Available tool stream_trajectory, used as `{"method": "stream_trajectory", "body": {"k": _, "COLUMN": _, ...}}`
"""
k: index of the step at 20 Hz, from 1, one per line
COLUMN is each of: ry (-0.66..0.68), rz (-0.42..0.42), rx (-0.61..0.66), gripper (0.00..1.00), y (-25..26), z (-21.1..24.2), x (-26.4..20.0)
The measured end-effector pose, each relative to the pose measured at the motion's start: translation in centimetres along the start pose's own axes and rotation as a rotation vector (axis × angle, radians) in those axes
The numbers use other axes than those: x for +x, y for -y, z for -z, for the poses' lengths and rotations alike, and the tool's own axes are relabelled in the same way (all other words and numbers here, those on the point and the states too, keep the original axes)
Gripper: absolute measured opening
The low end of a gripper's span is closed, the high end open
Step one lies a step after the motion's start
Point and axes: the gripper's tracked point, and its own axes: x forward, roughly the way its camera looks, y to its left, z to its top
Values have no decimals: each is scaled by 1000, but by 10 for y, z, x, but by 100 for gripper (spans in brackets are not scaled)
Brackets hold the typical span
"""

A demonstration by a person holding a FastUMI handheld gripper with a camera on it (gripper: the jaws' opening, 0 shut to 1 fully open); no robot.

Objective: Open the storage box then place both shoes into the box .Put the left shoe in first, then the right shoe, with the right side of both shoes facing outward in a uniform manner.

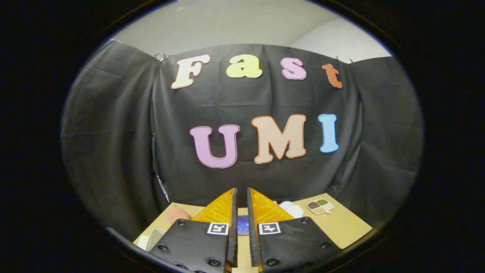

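Hand-held gripper (242, 204) nearly closed, empty, above table (341, 227)

A tan table (343, 227) stands before the black cloth wall (113, 151), carrying a small divided tray (320, 206) of dark and green bits at its far side, white round things (291, 207) beside it, and a pinkish lump (176, 213) opposite.

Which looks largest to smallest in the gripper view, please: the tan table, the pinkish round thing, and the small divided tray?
1. Tan table.
2. Pinkish round thing, left of the nearly closed tongs.
3. Divided tray; it lies farther off, so ranks 2 and 3 are unsure.
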Motion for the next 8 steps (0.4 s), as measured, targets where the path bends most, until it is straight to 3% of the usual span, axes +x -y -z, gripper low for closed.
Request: {"method": "stream_trajectory", "body": {"k": 8, "ry": 142, "rz": 12, "rx": 34, "gripper": 14, "y": 52, "z": -126, "x": -10}}
